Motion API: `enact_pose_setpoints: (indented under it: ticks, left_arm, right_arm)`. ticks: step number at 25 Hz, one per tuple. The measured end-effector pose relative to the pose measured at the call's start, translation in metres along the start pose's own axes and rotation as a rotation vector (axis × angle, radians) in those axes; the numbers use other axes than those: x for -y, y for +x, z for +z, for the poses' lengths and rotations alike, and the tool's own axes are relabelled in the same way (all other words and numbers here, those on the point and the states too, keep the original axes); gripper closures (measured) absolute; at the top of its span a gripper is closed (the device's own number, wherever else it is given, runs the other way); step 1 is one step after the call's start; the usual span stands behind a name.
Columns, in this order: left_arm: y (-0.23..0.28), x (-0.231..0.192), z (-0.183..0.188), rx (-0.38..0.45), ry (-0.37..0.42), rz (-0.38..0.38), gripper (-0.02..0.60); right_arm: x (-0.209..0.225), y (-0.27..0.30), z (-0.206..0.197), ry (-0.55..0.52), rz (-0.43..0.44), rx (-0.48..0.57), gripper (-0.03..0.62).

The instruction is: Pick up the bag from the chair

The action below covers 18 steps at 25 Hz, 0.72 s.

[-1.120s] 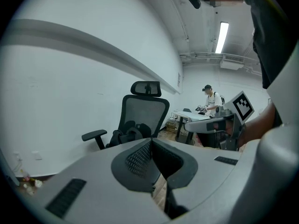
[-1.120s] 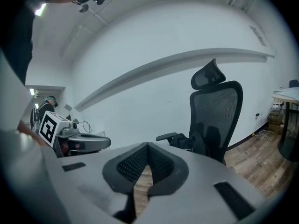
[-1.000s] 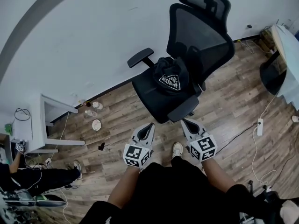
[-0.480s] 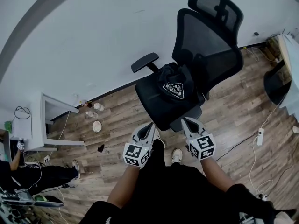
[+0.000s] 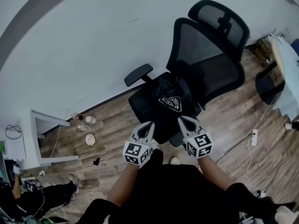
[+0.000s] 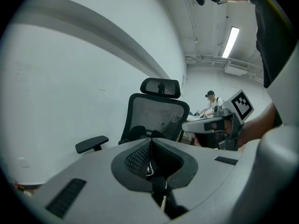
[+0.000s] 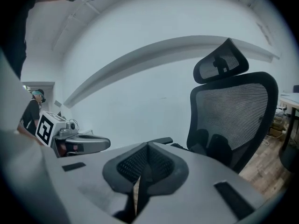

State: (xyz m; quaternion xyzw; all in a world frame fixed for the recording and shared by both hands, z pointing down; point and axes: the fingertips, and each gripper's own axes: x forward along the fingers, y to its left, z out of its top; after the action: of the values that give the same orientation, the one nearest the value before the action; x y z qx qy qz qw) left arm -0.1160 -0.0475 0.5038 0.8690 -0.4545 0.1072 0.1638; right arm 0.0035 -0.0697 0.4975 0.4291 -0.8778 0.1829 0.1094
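Approach is the step in hand, I judge: the bag [image 5: 170,94] lies mid-seat on the chair [image 5: 208,50], the left gripper [image 5: 149,125] and right gripper [image 5: 181,120] hover at the seat's front edge with jaws pressed together and empty, so next they must open and reach forward.
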Motion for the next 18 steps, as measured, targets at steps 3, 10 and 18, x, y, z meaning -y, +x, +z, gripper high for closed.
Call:
enact_pose_setpoints:
  ticks: [3,10,18]
  left_arm:
    - [0.017,-0.018,0.005,-0.015,-0.001,-0.037,0.56]
    - [0.052,-0.05,0.018,-0.028,0.014,-0.116,0.56]
    - [0.093,-0.074,0.01,-0.104,0.058,-0.143,0.56]
  right_arm:
    - [0.005,0.024,0.011,0.009,-0.028,-0.002,0.573]
    - [0.022,0.059,0.009,0.021,-0.105,-0.047,0.572]
    - [0.061,0.083,-0.001,0.042,-0.171,-0.077,0.572]
